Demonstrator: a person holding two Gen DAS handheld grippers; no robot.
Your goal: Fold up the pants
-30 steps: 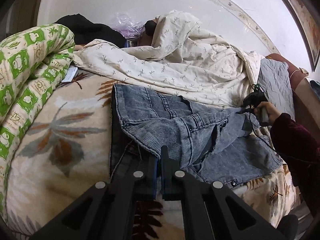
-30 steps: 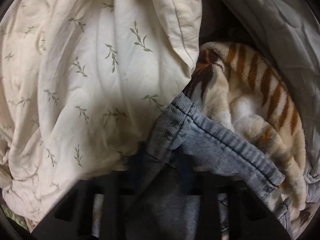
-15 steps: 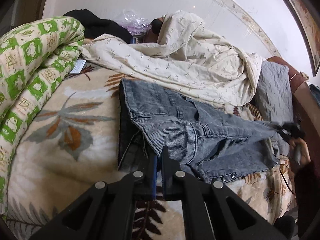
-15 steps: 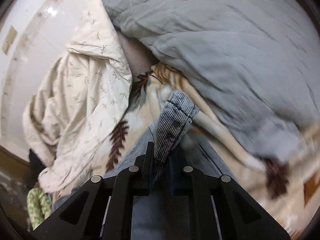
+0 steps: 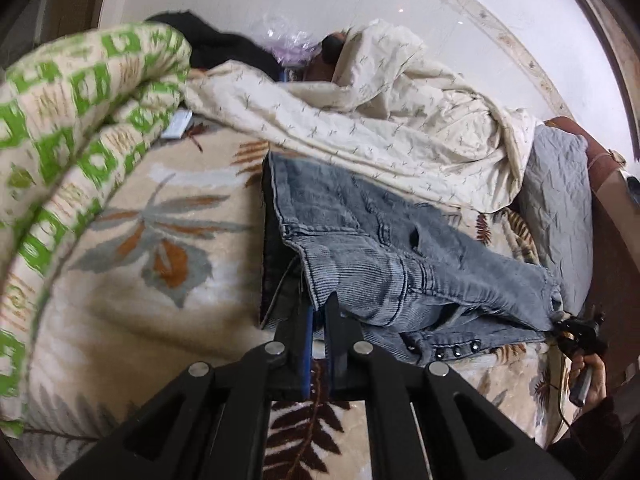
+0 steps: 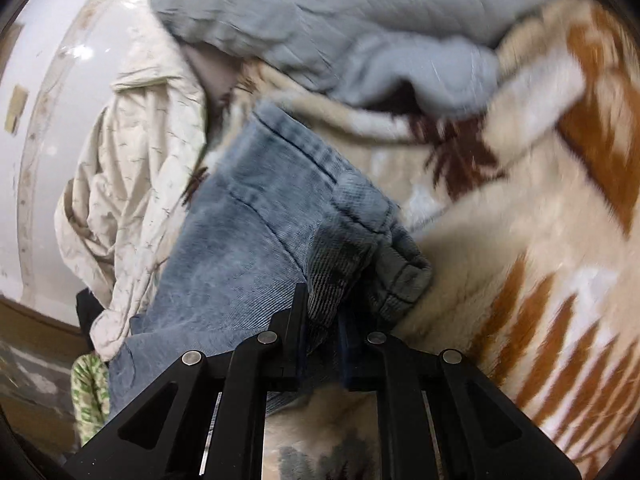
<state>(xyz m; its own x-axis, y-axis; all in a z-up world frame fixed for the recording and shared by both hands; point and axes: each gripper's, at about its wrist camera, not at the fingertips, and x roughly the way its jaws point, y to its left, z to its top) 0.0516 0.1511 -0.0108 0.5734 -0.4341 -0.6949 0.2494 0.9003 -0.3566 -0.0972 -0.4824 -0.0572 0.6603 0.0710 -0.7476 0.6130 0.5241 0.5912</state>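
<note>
- Denim, faded blue-grey: the pants [image 5: 360, 240] lie across a fleece blanket [image 5: 152, 248] with a leaf pattern, seen from the left wrist view, with the waistband end nearest the camera and a row of dark studs along the near edge.
- The left gripper [image 5: 318, 312] is pinched narrow on a hem edge of the pants, its two black fingers nearly together with denim caught between them.
- Behind the pants a cream sheet [image 5: 380, 132] with small sprigs is heaped against the white wall, and a green-and-cream quilt [image 5: 72, 128] is rolled up at the left.
- A grey quilted pillow [image 5: 560, 200] sits at the right end of the bed.
- At the far right of this view a person's hand [image 5: 588, 376] grips the handle of the right gripper [image 5: 560, 326], which meets the far corner of the pants.
- In the right wrist view, the right gripper [image 6: 324, 308] is clamped on a bunched fold of the pants [image 6: 248, 240], with ribbed denim standing up between its fingers.
- The rest of the denim trails away to the left over the blanket [image 6: 540, 240], blurred here.
- The cream sheet [image 6: 136, 152] lies at the left and the grey pillow [image 6: 340, 20] across the top.
</note>
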